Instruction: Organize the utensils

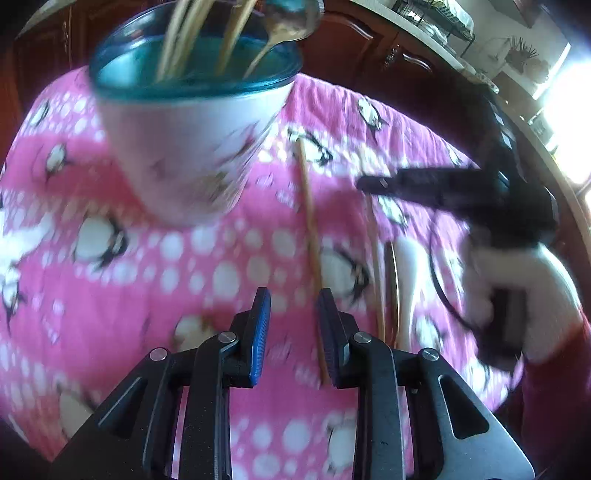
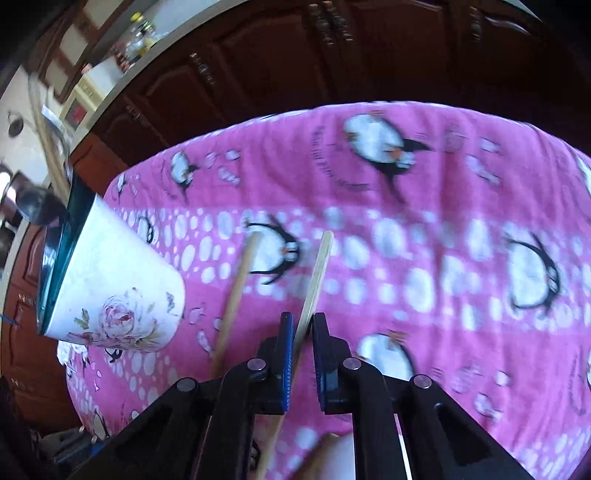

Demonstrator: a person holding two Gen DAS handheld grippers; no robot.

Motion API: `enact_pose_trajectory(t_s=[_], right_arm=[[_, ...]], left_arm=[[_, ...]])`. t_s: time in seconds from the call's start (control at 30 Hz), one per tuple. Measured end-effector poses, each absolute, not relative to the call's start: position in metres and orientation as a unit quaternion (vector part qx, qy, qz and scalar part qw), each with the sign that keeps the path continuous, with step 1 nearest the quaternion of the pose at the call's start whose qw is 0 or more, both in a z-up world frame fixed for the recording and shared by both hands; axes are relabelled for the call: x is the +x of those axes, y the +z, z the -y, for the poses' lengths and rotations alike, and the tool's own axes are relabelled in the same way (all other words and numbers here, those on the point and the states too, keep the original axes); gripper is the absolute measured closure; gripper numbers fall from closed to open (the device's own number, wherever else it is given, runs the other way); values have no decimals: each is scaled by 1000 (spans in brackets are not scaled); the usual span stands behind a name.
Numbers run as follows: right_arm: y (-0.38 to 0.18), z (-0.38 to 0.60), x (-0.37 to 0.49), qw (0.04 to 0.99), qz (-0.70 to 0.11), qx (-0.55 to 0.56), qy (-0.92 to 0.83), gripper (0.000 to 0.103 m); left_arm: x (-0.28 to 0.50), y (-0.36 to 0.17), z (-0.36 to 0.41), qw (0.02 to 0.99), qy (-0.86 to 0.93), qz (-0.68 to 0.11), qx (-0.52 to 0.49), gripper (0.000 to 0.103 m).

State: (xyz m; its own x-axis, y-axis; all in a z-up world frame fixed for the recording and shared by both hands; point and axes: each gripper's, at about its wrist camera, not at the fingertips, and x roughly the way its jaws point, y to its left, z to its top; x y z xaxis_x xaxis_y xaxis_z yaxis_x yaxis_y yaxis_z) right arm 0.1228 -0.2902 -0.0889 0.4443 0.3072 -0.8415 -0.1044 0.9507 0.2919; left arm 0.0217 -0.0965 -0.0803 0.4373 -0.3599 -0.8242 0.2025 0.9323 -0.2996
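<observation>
A white flowered cup with a teal rim [image 1: 184,147] stands on the pink penguin cloth [image 1: 147,277] and holds several wooden sticks and a metal spoon [image 1: 291,26]. It also shows at the left of the right wrist view [image 2: 110,280]. My left gripper [image 1: 293,325] is open just above the cloth, with a loose wooden chopstick [image 1: 308,221] lying beside its right finger. My right gripper [image 2: 303,343] is closed to a narrow gap around a flat wooden stick [image 2: 317,273]. A second stick [image 2: 238,291] lies to its left. From the left wrist view the right gripper [image 1: 373,182] hovers over more utensils [image 1: 391,288].
Dark wooden cabinets [image 2: 332,55] stand behind the table. A counter with jars [image 2: 140,37] is at the far left. A dish rack and a bright window [image 1: 569,122] are at the right.
</observation>
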Motion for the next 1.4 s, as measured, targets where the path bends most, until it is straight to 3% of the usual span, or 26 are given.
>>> enact_pose_trajectory(t_s=[0.23, 0.3, 0.8, 0.87, 0.97, 1.03, 1.07, 1.17, 1.4], right_arm=[[-91, 308, 117, 838, -517, 122, 125, 94], [-91, 314, 116, 837, -517, 126, 128, 94], [-101, 257, 56, 802, -536, 120, 235, 95], [-100, 256, 47, 797, -542, 122, 236, 95], [-93, 252, 47, 811, -538, 93, 209, 95], [-86, 252, 55, 819, -531, 89, 199, 90], [-84, 255, 59, 820, -531, 88, 194, 87], [-83, 250, 79, 819, -538, 72, 187, 83], [-103, 228, 109, 813, -552, 54, 177, 86]], left_arm=[[54, -105, 138, 838, -141, -526, -37, 78], [54, -106, 139, 844, -140, -518, -22, 97], [-56, -98, 48, 807, -170, -566, -17, 98], [-57, -92, 44, 810, -176, -559, -19, 93], [-47, -84, 48, 826, -175, -535, -12, 73], [-31, -78, 50, 834, -173, -523, -14, 69], [-22, -76, 53, 839, -175, -516, -15, 62], [-1, -77, 59, 843, -166, -511, -7, 61], [37, -97, 87, 830, -159, -534, 34, 63]])
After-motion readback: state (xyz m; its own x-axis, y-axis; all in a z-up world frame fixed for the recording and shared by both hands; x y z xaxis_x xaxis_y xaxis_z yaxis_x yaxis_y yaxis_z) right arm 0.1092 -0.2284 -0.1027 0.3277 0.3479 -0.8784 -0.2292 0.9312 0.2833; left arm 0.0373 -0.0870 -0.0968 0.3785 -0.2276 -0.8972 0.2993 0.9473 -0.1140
